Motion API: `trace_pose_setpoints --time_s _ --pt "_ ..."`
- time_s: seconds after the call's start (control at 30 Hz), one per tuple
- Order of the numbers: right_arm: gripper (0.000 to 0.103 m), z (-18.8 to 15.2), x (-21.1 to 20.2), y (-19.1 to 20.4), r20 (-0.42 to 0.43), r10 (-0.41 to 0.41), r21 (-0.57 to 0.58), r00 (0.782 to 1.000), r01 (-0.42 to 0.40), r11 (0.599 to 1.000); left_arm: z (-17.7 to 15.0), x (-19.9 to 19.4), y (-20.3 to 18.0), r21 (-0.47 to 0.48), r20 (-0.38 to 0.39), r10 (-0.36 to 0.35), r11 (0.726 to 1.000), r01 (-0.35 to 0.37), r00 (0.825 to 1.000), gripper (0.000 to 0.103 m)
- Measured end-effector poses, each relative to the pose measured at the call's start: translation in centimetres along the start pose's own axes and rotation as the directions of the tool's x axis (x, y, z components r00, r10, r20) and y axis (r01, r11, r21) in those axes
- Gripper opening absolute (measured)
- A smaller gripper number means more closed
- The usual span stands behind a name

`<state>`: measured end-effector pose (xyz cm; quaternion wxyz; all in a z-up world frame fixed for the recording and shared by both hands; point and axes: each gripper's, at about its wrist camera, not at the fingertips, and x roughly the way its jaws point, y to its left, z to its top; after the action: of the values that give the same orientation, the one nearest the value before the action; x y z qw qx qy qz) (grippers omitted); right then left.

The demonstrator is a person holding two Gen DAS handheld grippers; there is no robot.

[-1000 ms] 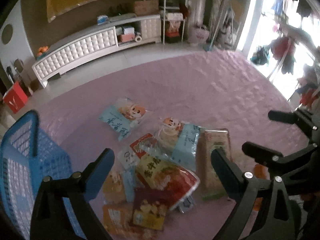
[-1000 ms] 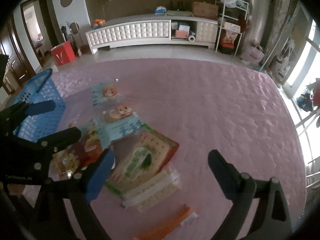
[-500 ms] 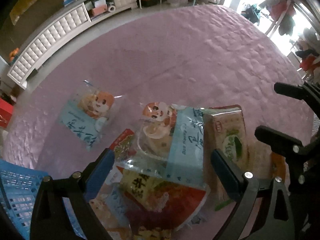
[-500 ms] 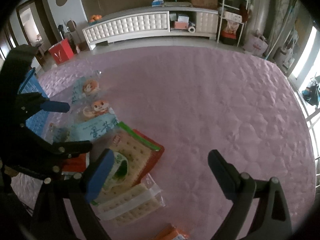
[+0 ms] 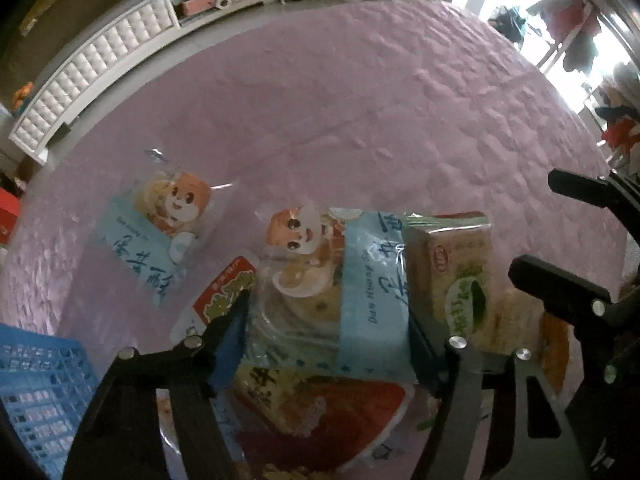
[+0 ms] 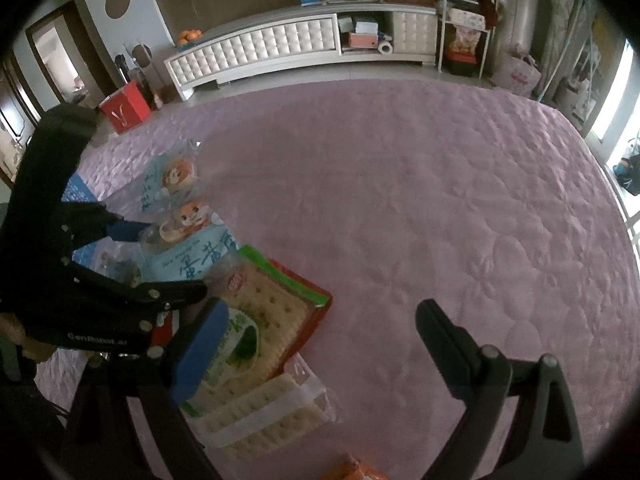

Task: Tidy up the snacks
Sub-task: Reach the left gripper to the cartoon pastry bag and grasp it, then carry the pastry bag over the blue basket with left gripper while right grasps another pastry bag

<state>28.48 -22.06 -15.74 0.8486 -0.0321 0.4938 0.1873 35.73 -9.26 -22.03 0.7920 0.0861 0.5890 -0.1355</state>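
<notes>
Our left gripper (image 5: pixel 324 336) points down into the snack pile, its jaws closing around the clear pastry pack with the blue label (image 5: pixel 340 300); the pads sit at the pack's two edges, and we cannot tell if they press yet. Left of it lies a matching pack (image 5: pixel 160 236), further left the blue basket (image 5: pixel 36 384). Our right gripper (image 6: pixel 320 336) hangs wide open, gripping nothing, its left finger over the cracker box (image 6: pixel 264 320) on the pink quilt (image 6: pixel 440 200).
</notes>
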Motion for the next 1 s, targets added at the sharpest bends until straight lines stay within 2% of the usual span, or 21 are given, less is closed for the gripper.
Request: trace_pose_setpoints --time_s 0.13,0.27,0.4,0.5,0.6,0.87,1.0 --pt "0.097 0.5 -0.9 0.4 0.013 0.000 -0.002 1.000 0.000 1.000 -1.0 -1.8 -0.2 -0.013 0.057 0.042 0.999 -0.041 0.997 0.064" --pt "0.097 1.3 -1.8 1.6 0.031 -0.001 -0.022 1.000 0.002 1.000 -1.6 -4.9 1.0 -0.069 0.128 0.041 0.997 -0.033 0.991 0.064" --pt "0.097 2.4 -2.6 3.1 0.051 0.027 -0.046 0.998 -0.025 0.999 -2.9 -8.6 2.7 -0.127 0.203 0.069 0.991 -0.044 0.977 0.064" --pt "0.097 3.2 -2.9 4.4 0.068 0.038 -0.079 0.997 -0.033 0.996 -4.3 -12.0 4.3 -0.180 0.268 0.085 0.983 -0.037 0.960 0.064" --pt "0.097 4.2 -2.6 6.2 0.079 0.058 -0.120 0.995 -0.048 0.992 -5.4 -14.2 5.9 -0.230 0.300 0.096 0.973 -0.025 0.949 0.064" --pt "0.097 6.1 -1.1 10.7 0.084 0.119 -0.203 0.989 -0.100 0.974 -9.9 -18.8 11.1 -0.382 0.352 0.243 0.919 -0.098 0.904 0.064" --pt "0.097 7.4 0.9 13.0 0.060 0.121 -0.252 0.991 -0.103 0.962 -12.5 -20.1 13.6 -0.463 0.345 0.328 0.875 -0.144 0.879 0.064"
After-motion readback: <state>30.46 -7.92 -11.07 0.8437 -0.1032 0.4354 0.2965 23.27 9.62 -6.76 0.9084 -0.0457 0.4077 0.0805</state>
